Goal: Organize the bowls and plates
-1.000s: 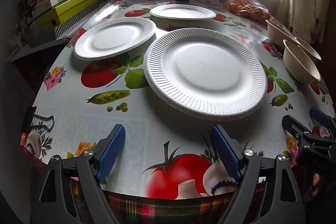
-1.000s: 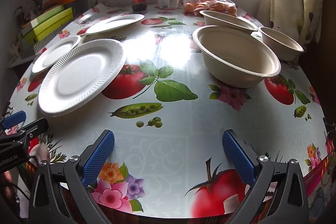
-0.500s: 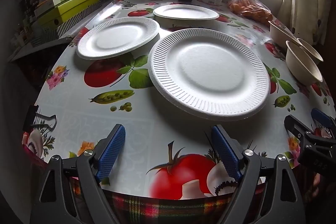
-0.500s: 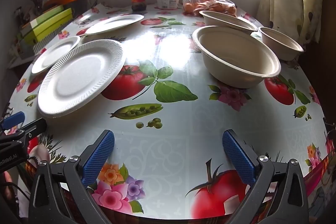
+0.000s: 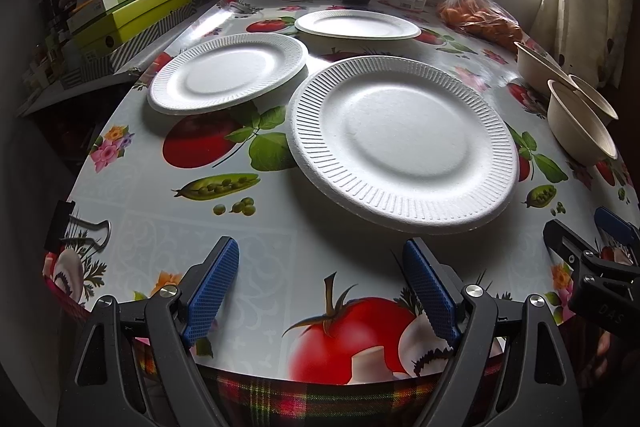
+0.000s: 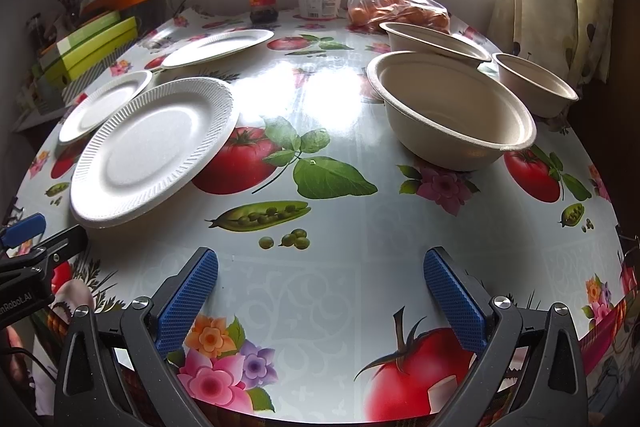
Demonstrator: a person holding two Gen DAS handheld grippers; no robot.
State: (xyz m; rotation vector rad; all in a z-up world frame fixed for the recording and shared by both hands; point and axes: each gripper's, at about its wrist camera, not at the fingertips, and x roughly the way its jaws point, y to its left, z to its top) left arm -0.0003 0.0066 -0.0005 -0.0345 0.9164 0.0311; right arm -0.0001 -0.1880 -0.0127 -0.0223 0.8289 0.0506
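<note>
Left wrist view: the left gripper (image 5: pixel 320 281) hangs at the table (image 5: pixel 280 227) edge, jaws spread wide and empty. The big plate (image 5: pixel 402 143) lies straight ahead and slightly right of them, its near rim close; it is white, round, flat, with a ribbed border. A smaller plate (image 5: pixel 228 77) sits beyond and left of the big plate, a third plate (image 5: pixel 356 25) behind it.

Right wrist view: the right gripper (image 6: pixel 320 289) is likewise wide open, holding nothing. The big bowl (image 6: pixel 452 107), beige and deep, stands well right of the big plate; two more bowls (image 6: pixel 434 39) sit behind it. By my reckoning the left gripper is nearer the plate.
</note>
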